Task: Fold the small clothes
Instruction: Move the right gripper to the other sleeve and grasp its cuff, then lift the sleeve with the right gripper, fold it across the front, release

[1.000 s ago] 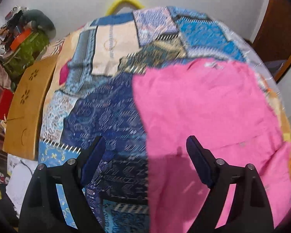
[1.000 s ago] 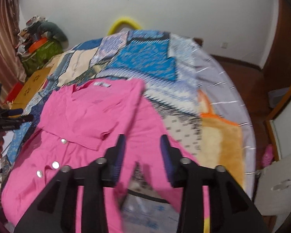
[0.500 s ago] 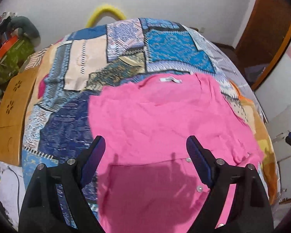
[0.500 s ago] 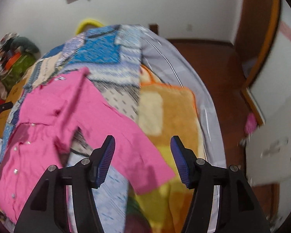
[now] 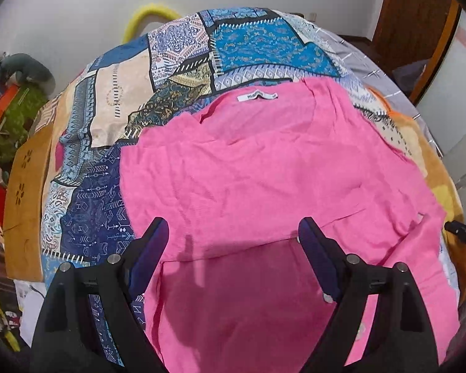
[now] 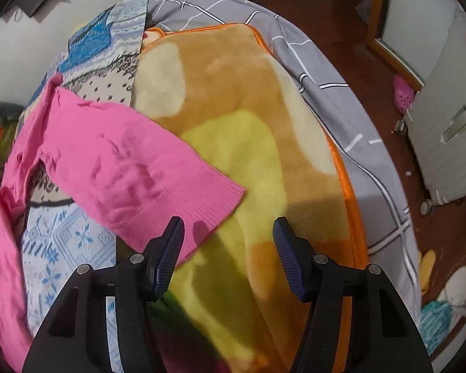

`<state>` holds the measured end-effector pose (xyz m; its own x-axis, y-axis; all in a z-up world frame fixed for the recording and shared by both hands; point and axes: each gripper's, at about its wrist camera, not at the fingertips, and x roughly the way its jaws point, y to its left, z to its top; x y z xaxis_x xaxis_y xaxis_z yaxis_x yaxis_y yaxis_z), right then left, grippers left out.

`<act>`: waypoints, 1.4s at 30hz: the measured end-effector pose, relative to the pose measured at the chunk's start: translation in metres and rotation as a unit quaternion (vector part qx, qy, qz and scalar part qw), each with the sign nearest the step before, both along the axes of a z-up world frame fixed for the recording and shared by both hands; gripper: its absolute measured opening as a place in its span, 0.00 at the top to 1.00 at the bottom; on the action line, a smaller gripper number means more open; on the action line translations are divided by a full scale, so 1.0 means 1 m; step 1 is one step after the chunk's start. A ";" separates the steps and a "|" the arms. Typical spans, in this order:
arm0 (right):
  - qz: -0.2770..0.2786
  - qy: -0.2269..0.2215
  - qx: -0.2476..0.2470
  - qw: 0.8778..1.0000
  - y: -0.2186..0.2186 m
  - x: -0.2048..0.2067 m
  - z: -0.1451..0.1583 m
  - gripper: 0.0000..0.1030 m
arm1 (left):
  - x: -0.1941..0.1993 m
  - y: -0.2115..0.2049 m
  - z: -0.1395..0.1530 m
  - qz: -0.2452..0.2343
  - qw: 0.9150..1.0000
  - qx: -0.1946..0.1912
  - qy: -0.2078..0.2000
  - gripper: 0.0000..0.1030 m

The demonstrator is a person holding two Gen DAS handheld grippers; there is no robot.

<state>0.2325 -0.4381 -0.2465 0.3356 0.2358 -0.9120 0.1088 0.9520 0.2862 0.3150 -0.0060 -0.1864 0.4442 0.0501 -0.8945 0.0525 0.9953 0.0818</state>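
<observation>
Both claws gape empty, right gripper (image 6: 228, 242) having just widened over the ribbed cuff of the pink knit cardigan (image 6: 133, 171), left gripper (image 5: 233, 242) now above its body, ready to fold.

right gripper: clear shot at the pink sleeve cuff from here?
Probably yes. The right gripper is open just above the sleeve cuff, which lies flat on the orange blanket with nothing over it.

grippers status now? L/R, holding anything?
Left gripper: open, empty, above the pink cardigan.
Right gripper: open, empty, jaws have just been opening; sleeve cuff lies free beneath.
</observation>
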 end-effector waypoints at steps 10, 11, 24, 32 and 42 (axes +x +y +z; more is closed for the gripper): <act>0.014 -0.004 0.000 1.000 0.018 0.019 -0.016 0.43 | 0.004 0.006 -0.018 0.010 1.000 0.002 0.021 0.17; 0.016 -0.006 -0.003 1.000 0.020 0.018 -0.016 0.43 | 0.004 0.007 -0.019 0.011 1.000 0.003 0.022 0.17; 0.047 -0.062 0.009 0.997 0.024 0.013 0.034 0.92 | -0.008 0.016 -0.013 0.007 1.000 0.012 0.011 0.17; 0.106 -0.162 0.011 0.981 0.060 0.030 0.143 0.92 | -0.022 0.035 0.009 0.020 1.000 0.003 -0.017 0.17; 0.202 -0.276 0.041 0.939 0.161 0.052 0.271 0.92 | -0.037 0.057 0.032 0.034 0.998 -0.014 -0.052 0.17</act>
